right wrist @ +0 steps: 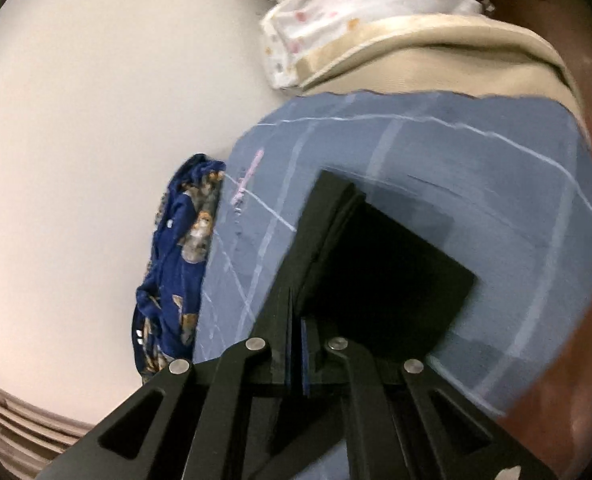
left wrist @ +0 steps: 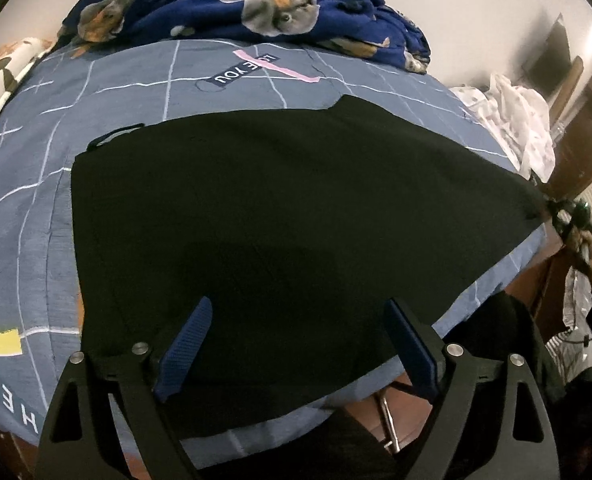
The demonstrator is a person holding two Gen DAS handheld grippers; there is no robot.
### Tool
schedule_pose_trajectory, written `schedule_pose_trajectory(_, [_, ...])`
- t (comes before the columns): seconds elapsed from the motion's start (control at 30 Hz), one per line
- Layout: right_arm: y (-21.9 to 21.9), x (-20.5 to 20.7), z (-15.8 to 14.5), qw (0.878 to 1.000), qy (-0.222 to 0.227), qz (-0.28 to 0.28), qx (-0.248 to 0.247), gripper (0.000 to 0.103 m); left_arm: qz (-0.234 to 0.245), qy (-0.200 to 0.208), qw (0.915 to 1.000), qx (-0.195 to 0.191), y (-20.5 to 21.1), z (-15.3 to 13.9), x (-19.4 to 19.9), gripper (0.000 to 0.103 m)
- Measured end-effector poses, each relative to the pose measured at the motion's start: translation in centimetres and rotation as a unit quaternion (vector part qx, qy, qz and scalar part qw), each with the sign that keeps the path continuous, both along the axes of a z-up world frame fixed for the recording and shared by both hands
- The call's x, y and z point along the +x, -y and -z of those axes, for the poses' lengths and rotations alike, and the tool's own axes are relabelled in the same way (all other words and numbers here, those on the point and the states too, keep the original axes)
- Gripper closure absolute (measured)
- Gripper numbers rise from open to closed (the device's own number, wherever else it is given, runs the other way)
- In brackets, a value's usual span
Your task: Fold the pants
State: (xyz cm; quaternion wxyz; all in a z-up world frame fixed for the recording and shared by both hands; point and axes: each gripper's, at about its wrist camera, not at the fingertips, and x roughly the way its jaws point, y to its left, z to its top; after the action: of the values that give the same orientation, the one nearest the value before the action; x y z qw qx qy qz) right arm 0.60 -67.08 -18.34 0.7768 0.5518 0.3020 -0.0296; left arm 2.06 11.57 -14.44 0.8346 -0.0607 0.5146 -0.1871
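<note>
Left wrist view: pants (left wrist: 279,216) lie flat on the bed (left wrist: 31,208); left tongs (left wrist: 296,344) hover spread above them. Right wrist view: right tongs (right wrist: 300,344) pinch a pants edge. A one-sided pull could drag the cloth askew.

The left gripper (left wrist: 298,344) hovered with fingers spread wide, while the right gripper (right wrist: 302,344) pointed toward one o'clock, fingers pressed together.

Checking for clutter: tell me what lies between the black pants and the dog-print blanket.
In the left wrist view, only bare bedsheet lies between the pants and the blanket: blue-grey with white lines, a pink stripe and a dark printed label.
</note>
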Motion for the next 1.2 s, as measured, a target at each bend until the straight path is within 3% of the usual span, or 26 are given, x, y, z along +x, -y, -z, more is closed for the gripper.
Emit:
schedule_pose_trajectory(0.2, [0.3, -1.3, 2.3, 0.999, -0.01, 0.016, 0.029, 0.099, 0.018, -0.002, 0.9997, 0.017, -0.1, -0.2, 0.1, 0.015])
schedule_pose_trajectory(0.33, [0.6, -2.2, 0.8, 0.999, 0.018, 0.025, 0.044, 0.099, 0.026, -0.006, 0.9994, 0.021, -0.7, -0.4, 0.2, 0.015])
schedule_pose_trajectory(0.4, [0.8, -2.3, -0.2, 0.998, 0.03, 0.027, 0.054, 0.099, 0.024, -0.014, 0.9996, -0.005, -1.7, -0.5, 0.5, 0.015])
schedule_pose_trajectory(0.5, [0.9, -2.3, -1.1, 0.999, 0.019, 0.018, 0.029, 0.099, 0.019, -0.023, 0.9991, -0.03, -2.7, -0.5, 0.9, 0.015])
schedule_pose_trajectory(0.63, [1.4, -1.0, 1.5, 0.999, -0.045, 0.001, -0.022, 0.102, 0.035, -0.018, 0.9992, -0.008, -2.3, -0.5, 0.9, 0.015])
schedule_pose_trajectory(0.73, [1.5, -2.1, 2.9, 0.999, -0.027, 0.024, 0.005, 0.101, 0.044, -0.015, 0.9989, 0.007, -2.0, -0.6, 0.5, 0.015])
schedule_pose_trajectory(0.9, [-0.2, -3.1, 0.3, 0.998, -0.026, 0.02, -0.06, 0.09, 0.036, 0.017, 0.999, 0.021, -1.6, -1.1, 0.0, 0.015])
schedule_pose_trajectory(1.0, [-3.1, -3.7, -1.6, 0.996, -0.017, -0.009, -0.089, 0.085, 0.038, 0.064, 0.997, 0.02, -0.5, -2.3, -1.0, 0.015])
schedule_pose_trajectory(1.2, [-12.6, -3.1, -0.3, 0.991, 0.009, -0.136, 0.014, 0.083, 0.038, 0.117, 0.9913, 0.046, 2.0, -3.4, -1.9, 0.015])
